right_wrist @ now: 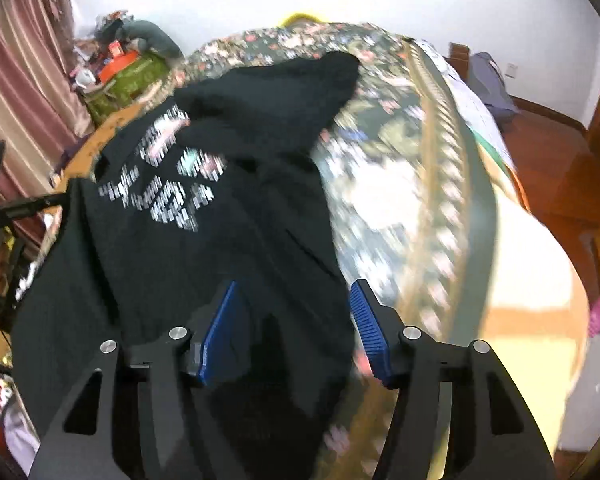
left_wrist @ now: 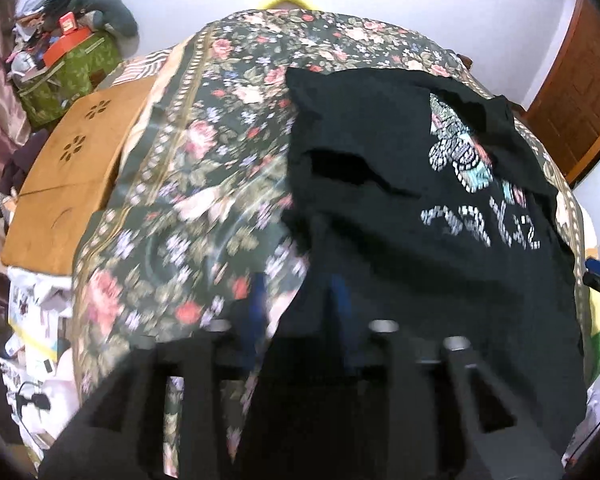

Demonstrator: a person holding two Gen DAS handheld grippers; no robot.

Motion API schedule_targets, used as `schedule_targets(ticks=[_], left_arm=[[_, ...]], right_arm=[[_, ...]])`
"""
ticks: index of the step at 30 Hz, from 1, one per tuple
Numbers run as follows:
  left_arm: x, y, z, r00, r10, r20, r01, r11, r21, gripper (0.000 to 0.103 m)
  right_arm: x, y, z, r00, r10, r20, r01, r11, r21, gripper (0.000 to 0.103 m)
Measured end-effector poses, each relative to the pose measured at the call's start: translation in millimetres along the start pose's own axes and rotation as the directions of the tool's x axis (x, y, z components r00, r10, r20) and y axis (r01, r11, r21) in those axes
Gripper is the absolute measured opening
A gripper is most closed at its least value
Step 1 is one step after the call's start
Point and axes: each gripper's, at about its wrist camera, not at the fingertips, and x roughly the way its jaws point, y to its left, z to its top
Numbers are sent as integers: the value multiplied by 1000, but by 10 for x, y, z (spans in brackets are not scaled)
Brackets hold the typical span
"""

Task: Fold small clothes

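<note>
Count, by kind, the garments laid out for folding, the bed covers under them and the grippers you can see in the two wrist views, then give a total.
Black T-shirt with a studded print: 1
Floral bedspread: 1
Grippers: 2, the left gripper and the right gripper, each with blue fingers
Total: 4

blur: left gripper [left_wrist: 296,300] fingers smeared | black shirt [left_wrist: 420,220] print unreadable | floral bedspread [right_wrist: 380,208] streaked
</note>
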Motion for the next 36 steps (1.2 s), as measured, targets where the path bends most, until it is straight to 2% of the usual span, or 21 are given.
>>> schedule_targets(ticks=[2,6,10,11,12,13,14,15,17,20,24,28,29,30,31,32,33,36], left_arm=[[-83,63,-128,1000,4,10,-4,1000,-18,59],[-42,90,-277,999,-18,-41,17,999,-30,60],[123,31,-347,995,-35,-97,31,999,-36,60],[146,28,-347,995,-41,-96,37,998,-43,60],[166,14,-325,995,-50,-91,46,998,-51,57],[185,0,-303,993,-67,-93,62,997,-56,53],[203,-9,-279,991,-92,-96,86,994,-62,39],[232,-29,-243,987,-126,-102,119,990,-71,23],[272,-70,-171,983,-149,-107,142,987,-70,10],[311,-167,-48,988,-126,-94,123,992,-42,10],[362,-227,79,994,-79,-76,77,997,-23,10],[271,-158,35,994,-71,-82,68,997,-37,15],[206,-134,-10,995,-62,-78,60,998,-27,21],[162,-112,-41,996,-57,-74,55,998,-21,31],[75,-72,-106,997,-49,-67,48,999,-13,37],[27,-44,-144,997,-45,-62,44,999,-12,50],[-41,-8,-197,998,-39,-54,39,999,-13,57],[-235,132,-403,998,-34,-50,32,999,-35,58]], right_arm=[[-1,-77,-145,1000,13,-24,-12,999,30,54],[170,-98,-295,997,25,-71,-21,998,52,54],[242,-108,-214,1000,18,-9,-18,998,62,54],[259,-109,-178,1000,24,-7,-24,998,66,50],[287,-105,-129,999,38,-6,-37,997,68,44],[307,-96,-90,999,49,-6,-49,997,63,30],[346,-30,-24,998,55,-5,-55,997,46,15],[380,18,27,998,58,-7,-58,998,25,10],[420,89,141,999,49,4,-48,999,-15,7],[479,133,389,999,36,27,-35,998,-44,7],[469,112,622,998,6,65,-4,1000,-20,7],[366,110,649,999,-2,42,3,1000,-16,13],[295,98,599,999,-8,35,9,1000,-17,22],[261,98,560,999,-15,31,16,1000,-17,27],[205,80,506,999,-20,29,21,1000,-20,39],[118,31,402,999,-21,31,21,999,-26,45],[45,13,327,999,-23,30,24,999,-34,46],[-88,-25,133,1000,-23,3,23,999,-33,46]])
